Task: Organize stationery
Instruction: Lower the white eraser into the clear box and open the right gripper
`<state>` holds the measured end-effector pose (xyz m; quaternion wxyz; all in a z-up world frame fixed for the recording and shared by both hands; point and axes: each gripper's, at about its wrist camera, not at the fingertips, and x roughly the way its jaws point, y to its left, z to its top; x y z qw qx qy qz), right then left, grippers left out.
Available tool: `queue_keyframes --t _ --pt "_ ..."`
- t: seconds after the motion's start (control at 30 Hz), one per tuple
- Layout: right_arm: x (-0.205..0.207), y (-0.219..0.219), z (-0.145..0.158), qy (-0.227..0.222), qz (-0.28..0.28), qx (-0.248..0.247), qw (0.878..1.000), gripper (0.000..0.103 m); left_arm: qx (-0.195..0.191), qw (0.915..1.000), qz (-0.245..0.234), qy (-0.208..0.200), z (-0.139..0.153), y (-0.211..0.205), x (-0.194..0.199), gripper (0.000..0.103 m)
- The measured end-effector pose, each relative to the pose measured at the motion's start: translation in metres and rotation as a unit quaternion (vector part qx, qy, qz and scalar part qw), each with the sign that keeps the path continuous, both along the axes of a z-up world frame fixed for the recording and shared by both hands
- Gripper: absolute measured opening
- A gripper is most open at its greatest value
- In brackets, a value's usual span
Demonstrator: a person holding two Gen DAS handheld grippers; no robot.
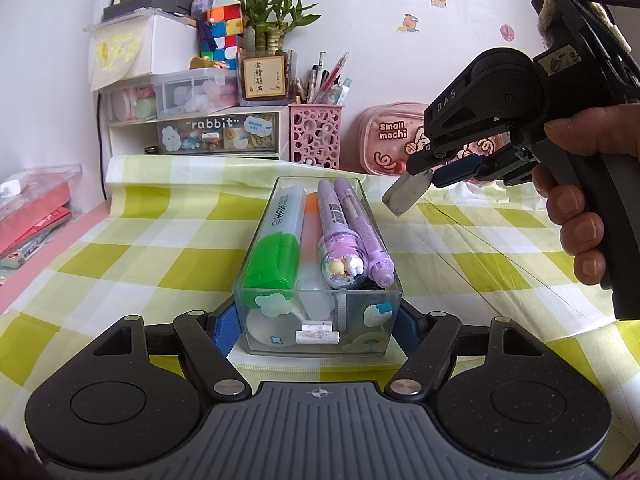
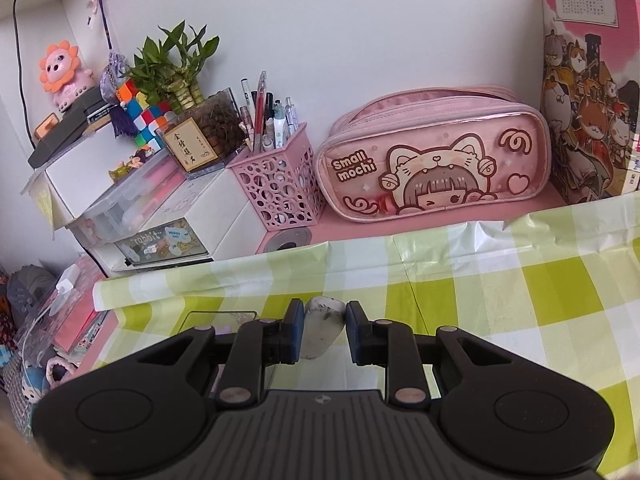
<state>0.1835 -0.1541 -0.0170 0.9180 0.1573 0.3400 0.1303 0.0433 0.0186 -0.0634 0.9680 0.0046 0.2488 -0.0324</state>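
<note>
A clear plastic box (image 1: 320, 332) stands on the checked cloth, holding a green highlighter (image 1: 276, 240), an orange one (image 1: 311, 236) and two purple pens (image 1: 348, 232). My left gripper (image 1: 316, 332) is shut on the box's near end, its blue pads on both side walls. My right gripper (image 1: 436, 178) hovers above and to the right of the box's far end, shut on a worn white eraser (image 1: 406, 194). In the right wrist view the eraser (image 2: 322, 326) sits between the pads of that gripper (image 2: 323, 330), and a corner of the box (image 2: 224, 320) shows below left.
A pink pen holder (image 1: 316, 136) full of pens, a pink "Small mochi" pencil case (image 2: 436, 164), white drawer units (image 1: 192, 136), a plant in a glass (image 1: 268, 76) and a Rubik's cube line the back wall. A tall illustrated box (image 2: 588, 92) stands at far right.
</note>
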Motion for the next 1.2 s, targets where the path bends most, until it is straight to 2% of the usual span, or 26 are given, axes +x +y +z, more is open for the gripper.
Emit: queue_keyframes --t 0.2,0.53,0.93,1.2 --pt "-0.003 -0.003 0.012 -0.004 -0.010 0.026 1.000 0.018 0.001 1.0000 0.000 0.000 0.000 0.000 0.000 0.072" --pt "-0.002 0.007 0.031 -0.012 0.012 0.042 0.999 0.018 0.002 1.0000 0.001 0.000 0.000 0.000 -0.001 0.072" --pt "0.011 0.040 0.037 0.000 0.051 0.044 0.998 0.018 0.002 1.0000 0.002 0.000 0.000 -0.001 -0.001 0.072" --pt "0.022 0.068 0.032 0.011 0.073 0.021 0.997 0.018 0.003 1.0000 0.001 0.000 0.001 -0.001 -0.001 0.072"
